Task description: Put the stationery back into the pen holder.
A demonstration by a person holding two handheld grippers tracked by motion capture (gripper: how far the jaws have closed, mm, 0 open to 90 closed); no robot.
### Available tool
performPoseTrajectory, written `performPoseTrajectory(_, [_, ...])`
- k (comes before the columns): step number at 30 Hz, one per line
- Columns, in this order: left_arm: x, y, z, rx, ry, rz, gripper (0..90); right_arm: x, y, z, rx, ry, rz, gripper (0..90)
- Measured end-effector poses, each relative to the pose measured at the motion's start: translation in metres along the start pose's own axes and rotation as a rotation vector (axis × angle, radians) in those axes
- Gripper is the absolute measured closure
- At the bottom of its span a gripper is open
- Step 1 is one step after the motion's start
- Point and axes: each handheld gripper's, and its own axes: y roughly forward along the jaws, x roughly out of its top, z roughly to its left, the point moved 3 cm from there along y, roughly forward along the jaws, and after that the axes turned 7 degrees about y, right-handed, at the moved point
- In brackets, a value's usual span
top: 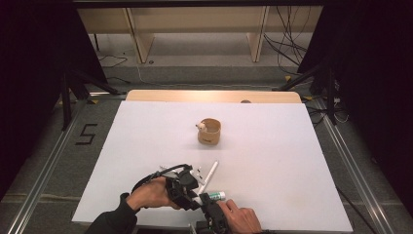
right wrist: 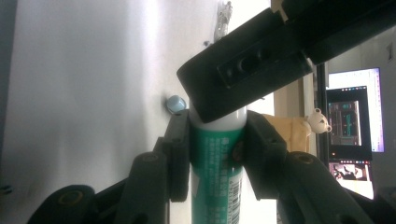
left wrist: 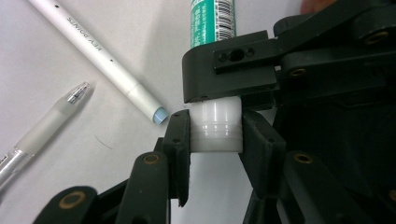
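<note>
While the glue stick (top: 215, 196) is laid flat near the table's (top: 272, 146) near edge, cap pointed left, its white cap (left wrist: 217, 125) is clamped by the left gripper (left wrist: 215, 133) and its green body by the right gripper (right wrist: 217, 144). Two pens (left wrist: 100, 51) are seen just beside it on the white sheet, a tan cup (top: 210, 131) well beyond, and shelving at the back.

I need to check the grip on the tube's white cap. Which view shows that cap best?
The left gripper view: the cap sits close up, clamped between the left gripper jaws. In the right gripper view the left gripper's jaw hides it, with the tube body showing; in the high view it is too small to make out.
</note>
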Motion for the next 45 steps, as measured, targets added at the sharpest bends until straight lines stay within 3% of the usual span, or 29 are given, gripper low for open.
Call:
performPoseTrajectory(3, [0.0,-0.001,0.001,-0.014,0.001,-0.006,63.3,0.0,0.0,0.0,-0.003,-0.001,-0.003,65.7])
performPoseTrajectory(5, [-0.001,-0.003,0.001,-0.013,-0.004,-0.017,56.5,-0.001,-0.001,0.0,0.002,0.001,0.001,65.8])
performPoseTrajectory(10, [-0.006,-0.013,0.005,0.038,-0.012,-0.043,45.8,-0.004,-0.001,-0.003,-0.008,-0.004,-0.008,65.8])
performPoseTrajectory(18, [-0.016,-0.025,0.013,0.086,-0.051,-0.086,33.7,-0.019,-0.003,-0.011,-0.011,0.063,0.009,65.8])
performPoseTrajectory(21, [-0.019,-0.028,0.016,0.117,-0.064,-0.122,29.9,-0.024,-0.004,-0.015,-0.003,0.122,0.01,65.8])
performPoseTrajectory(22, [-0.02,-0.029,0.017,0.125,-0.068,-0.135,28.5,-0.026,-0.004,-0.018,0.0,0.122,0.006,65.8])
performPoseTrajectory(26, [-0.024,-0.03,0.022,0.182,-0.103,-0.202,25.0,-0.035,-0.003,-0.028,0.0,0.209,0.004,65.8])
performPoseTrajectory(29, [-0.029,-0.032,0.027,0.222,-0.107,-0.252,23.4,-0.043,-0.002,-0.037,-0.008,0.274,-0.006,65.8])
performPoseTrajectory(34, [-0.041,-0.031,0.038,0.281,-0.166,-0.327,22.3,-0.054,0.0,-0.048,-0.002,0.361,-0.001,65.8])
performPoseTrajectory(40, [-0.055,-0.03,0.044,0.341,-0.219,-0.418,20.9,-0.063,0.001,-0.066,0.004,0.476,-0.036,65.8])
performPoseTrajectory(45, [-0.066,-0.027,0.048,0.39,-0.232,-0.466,20.5,-0.071,0.006,-0.084,0.023,0.619,-0.071,65.7])
